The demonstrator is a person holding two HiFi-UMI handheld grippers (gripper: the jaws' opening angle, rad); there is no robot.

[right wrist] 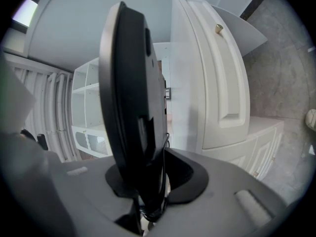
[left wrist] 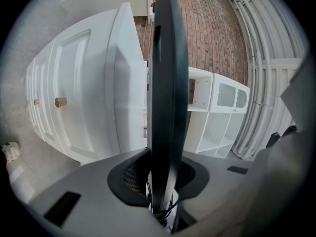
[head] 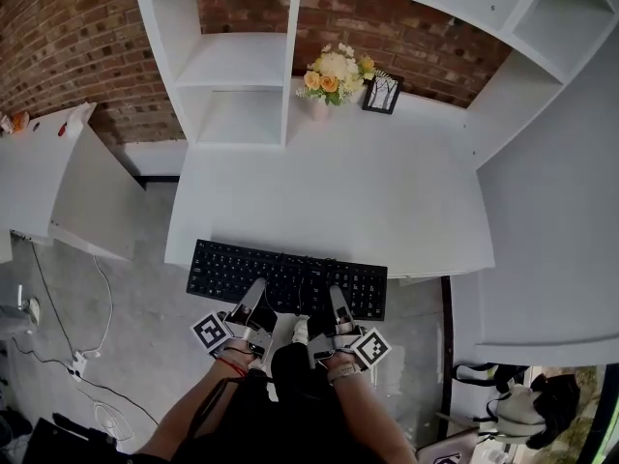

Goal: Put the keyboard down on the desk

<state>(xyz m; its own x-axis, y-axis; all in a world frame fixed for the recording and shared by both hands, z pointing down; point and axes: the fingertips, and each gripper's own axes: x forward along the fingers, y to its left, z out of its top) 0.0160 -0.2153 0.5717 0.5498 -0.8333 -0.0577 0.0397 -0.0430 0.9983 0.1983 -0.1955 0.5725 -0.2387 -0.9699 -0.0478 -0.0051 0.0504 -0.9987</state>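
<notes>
Head view: the keyboard (head: 287, 276) lies level across the counter's (head: 338, 191) 6 o'clock edge, its near half overhanging; contact with the counter cannot be confirmed. The left gripper (head: 258, 286) and right gripper (head: 336, 293) each have their fingers (left wrist: 89, 196) clamped on the keyboard's near long edge. Flowers (head: 334, 73) and a frame (head: 381, 94) stand at 12 o'clock, well apart from it.

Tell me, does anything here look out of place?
Only the black keyboard: it hangs at the desk's front edge, gripped by the left tongs and right tongs, not lying on it. Nothing else stands out.
</notes>
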